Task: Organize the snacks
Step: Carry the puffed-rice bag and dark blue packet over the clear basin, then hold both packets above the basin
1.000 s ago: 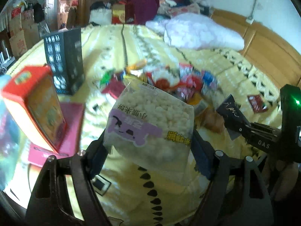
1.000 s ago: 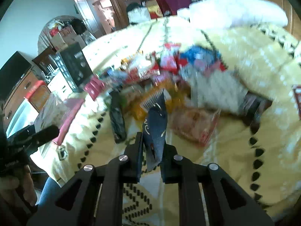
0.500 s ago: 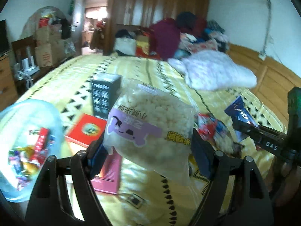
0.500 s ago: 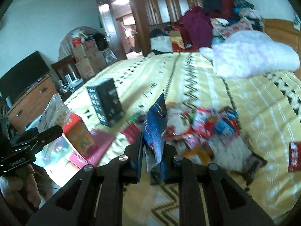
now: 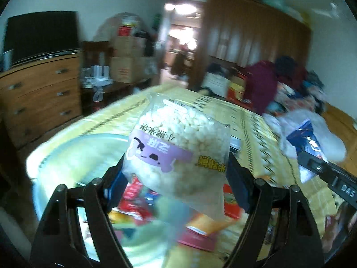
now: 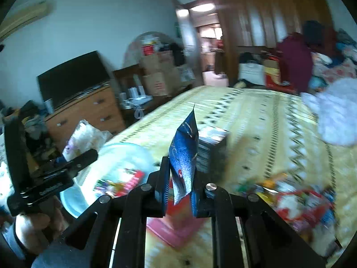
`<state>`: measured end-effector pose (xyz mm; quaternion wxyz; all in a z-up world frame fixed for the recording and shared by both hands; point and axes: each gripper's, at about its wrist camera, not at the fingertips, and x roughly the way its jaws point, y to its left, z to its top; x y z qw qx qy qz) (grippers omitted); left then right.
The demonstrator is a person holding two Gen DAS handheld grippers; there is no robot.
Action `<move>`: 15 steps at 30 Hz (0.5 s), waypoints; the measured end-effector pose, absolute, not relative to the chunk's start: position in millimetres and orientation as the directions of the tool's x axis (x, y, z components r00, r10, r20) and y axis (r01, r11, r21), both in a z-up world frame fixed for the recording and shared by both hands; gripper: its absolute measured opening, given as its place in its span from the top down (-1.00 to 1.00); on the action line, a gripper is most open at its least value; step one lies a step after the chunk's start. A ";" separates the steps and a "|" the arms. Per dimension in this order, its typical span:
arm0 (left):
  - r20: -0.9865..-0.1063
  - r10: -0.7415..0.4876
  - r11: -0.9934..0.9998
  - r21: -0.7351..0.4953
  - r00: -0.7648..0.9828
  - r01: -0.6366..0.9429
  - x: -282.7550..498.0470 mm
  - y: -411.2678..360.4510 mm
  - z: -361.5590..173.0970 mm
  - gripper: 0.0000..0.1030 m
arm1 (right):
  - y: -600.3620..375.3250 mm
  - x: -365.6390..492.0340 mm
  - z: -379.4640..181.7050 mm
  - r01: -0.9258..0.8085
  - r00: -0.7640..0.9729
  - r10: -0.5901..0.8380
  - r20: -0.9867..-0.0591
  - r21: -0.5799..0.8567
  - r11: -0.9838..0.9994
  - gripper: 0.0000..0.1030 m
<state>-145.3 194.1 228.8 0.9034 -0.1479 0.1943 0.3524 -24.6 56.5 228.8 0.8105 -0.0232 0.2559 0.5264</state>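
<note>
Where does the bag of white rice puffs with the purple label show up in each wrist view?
Left wrist view: the rice puff bag fills the centre, clamped in the left gripper.
Right wrist view: the same bag sits small at mid-left, above the left gripper's black body, in front of the wooden dresser.
Shared landmark: the clear plastic tub holding snacks on the yellow bedspread.

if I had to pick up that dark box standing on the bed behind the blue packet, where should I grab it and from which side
Judging by its pose, take the dark box from above, across its narrow faces near the top. It stands upright on the bedspread with nothing over it, and its upper edges look clear. Motion blur hides finer detail.
</note>
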 end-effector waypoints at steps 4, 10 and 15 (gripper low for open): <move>-0.468 0.647 0.615 -0.146 0.602 -0.775 -174.5 228.7 225.7 -0.57 | 117.9 -57.5 243.9 -0.911 0.227 0.872 -0.434 0.221 0.348 0.66; -0.519 0.690 0.522 -0.127 0.505 -0.844 -199.2 265.6 209.7 -0.57 | 186.4 -99.1 246.7 -0.948 0.122 0.880 -0.459 0.209 0.240 0.66; -0.540 0.691 0.501 -0.120 0.480 -0.857 -212.0 282.4 202.6 -0.57 | 228.0 -120.9 238.5 -0.961 0.058 0.867 -0.495 0.209 0.184 0.66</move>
